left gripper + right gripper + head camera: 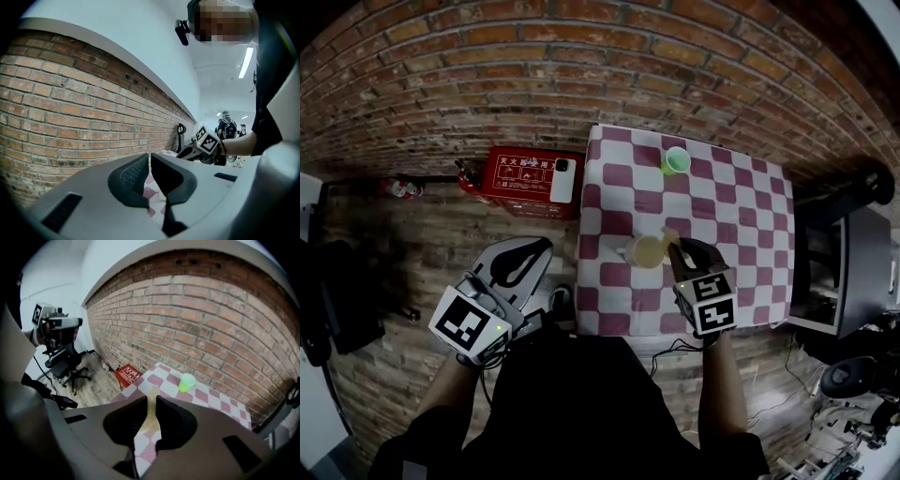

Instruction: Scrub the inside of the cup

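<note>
Checkered table (750, 225) — green cup (676, 160) (far edge), yellowish cup (643, 251) nearer.

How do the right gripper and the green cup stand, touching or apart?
Apart. In the head view several bare squares of checkered cloth lie between the right gripper and the green cup.

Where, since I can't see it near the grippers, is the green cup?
In the head view the green cup stands near the checkered table's far edge, by the brick wall, well beyond the right gripper.
</note>
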`<act>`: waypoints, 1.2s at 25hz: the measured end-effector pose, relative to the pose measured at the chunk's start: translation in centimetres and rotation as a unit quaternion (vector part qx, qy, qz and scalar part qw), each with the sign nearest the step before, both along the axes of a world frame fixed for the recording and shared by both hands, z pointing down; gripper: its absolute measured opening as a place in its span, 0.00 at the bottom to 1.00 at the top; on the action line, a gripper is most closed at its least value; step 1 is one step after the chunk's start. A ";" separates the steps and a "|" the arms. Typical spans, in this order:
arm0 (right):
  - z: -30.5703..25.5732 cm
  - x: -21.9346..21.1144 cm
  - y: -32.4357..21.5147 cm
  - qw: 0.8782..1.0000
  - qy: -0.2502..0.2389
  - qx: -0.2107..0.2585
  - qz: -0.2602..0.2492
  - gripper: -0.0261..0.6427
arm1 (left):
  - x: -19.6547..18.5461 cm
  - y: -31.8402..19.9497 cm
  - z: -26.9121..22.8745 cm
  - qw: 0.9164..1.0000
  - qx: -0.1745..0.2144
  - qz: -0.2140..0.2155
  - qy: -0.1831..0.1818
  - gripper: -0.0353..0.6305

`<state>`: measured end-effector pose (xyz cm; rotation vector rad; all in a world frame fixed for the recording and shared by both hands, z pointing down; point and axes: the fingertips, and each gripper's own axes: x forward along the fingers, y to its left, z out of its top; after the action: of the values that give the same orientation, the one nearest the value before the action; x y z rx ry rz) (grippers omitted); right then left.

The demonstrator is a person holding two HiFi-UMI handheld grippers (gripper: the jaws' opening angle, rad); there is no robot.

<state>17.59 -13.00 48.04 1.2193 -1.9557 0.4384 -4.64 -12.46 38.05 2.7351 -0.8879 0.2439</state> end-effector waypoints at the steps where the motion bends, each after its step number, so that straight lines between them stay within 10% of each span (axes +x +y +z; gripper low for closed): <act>1: -1.7 0.4 0.0 1.000 0.004 0.020 0.004 0.14 | 0.3 0.0 -0.1 1.000 0.003 0.005 0.001 0.09; 5: -4.2 0.1 0.2 0.999 -0.006 0.037 -0.010 0.14 | 1.7 -0.5 -1.6 0.999 0.023 0.008 0.027 0.09; 16: 11.2 -2.6 1.5 0.989 0.014 -0.142 -0.029 0.14 | -1.3 0.7 0.1 1.000 -0.005 -0.013 -0.008 0.09; 30: 0.4 1.3 1.2 0.999 0.014 -0.023 0.022 0.14 | 1.3 0.0 -1.1 0.999 0.006 0.008 0.033 0.09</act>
<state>18.92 -11.84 48.43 1.2345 -1.8879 0.4837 -3.32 -12.51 36.96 2.7462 -0.8532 0.1518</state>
